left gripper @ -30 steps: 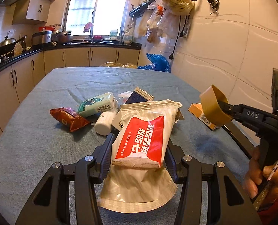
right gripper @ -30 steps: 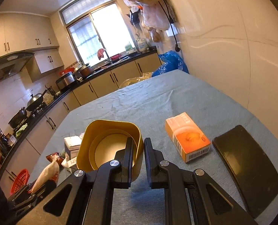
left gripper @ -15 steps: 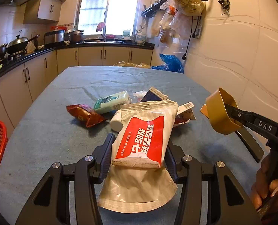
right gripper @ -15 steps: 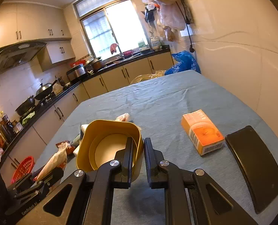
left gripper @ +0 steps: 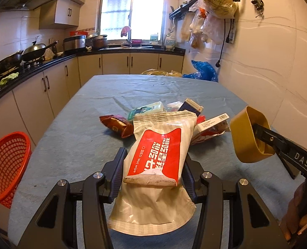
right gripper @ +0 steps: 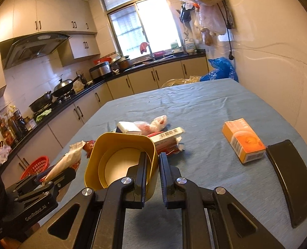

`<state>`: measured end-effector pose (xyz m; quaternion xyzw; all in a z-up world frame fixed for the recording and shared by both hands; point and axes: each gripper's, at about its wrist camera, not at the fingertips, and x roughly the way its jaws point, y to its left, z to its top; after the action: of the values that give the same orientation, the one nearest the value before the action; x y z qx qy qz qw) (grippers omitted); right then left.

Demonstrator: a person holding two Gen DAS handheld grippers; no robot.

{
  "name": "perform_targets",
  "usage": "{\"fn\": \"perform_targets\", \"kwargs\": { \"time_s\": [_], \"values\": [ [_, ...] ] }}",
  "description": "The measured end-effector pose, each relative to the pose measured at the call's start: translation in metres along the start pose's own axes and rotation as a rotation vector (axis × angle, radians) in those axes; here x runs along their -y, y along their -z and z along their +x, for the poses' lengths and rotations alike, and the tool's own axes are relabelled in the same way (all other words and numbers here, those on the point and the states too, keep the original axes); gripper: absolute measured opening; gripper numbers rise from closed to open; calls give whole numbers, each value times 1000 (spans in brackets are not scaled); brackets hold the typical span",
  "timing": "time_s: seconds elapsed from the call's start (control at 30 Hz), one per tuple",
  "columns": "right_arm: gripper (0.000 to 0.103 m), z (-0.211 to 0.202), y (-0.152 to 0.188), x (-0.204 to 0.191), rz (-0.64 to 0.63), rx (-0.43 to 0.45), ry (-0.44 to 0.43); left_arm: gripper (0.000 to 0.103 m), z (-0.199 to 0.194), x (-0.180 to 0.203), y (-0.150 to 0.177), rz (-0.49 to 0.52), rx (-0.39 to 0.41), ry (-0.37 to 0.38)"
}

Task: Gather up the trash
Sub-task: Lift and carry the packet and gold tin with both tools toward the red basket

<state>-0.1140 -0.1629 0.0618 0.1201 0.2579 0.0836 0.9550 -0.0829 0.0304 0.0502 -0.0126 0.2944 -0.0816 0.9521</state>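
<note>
Wet-wipe packet in white plastic with a red label point(left gripper: 159, 161), long axis along the pinching left gripper point(left gripper: 152, 174), lies right of the red mesh basket point(left gripper: 7, 166); farther right, the right gripper point(right gripper: 152, 166) nips a yellow plastic cup point(right gripper: 120, 161).

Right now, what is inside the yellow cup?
The yellow cup looks empty: pale bottom visible. One finger of the right tool covers part of its inside.

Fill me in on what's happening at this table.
A person is clearing trash with two handheld grippers. The left gripper is clamped on a wet wipe pack; the right gripper pinches the wall of a yellow tub. More wrappers lie on the table, and a red basket sits beside it.
</note>
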Motion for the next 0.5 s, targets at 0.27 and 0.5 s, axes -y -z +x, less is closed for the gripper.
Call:
{"fn": "perform_targets", "kwargs": {
  "time_s": [0.27, 0.5],
  "values": [
    [12, 3, 4, -10, -26, -25, -25, 49, -10, -7, 2, -8, 2, -21],
    [12, 7, 10, -23, -59, -46, -49, 49, -21, -17, 3, -29, 22, -36]
  ]
}}
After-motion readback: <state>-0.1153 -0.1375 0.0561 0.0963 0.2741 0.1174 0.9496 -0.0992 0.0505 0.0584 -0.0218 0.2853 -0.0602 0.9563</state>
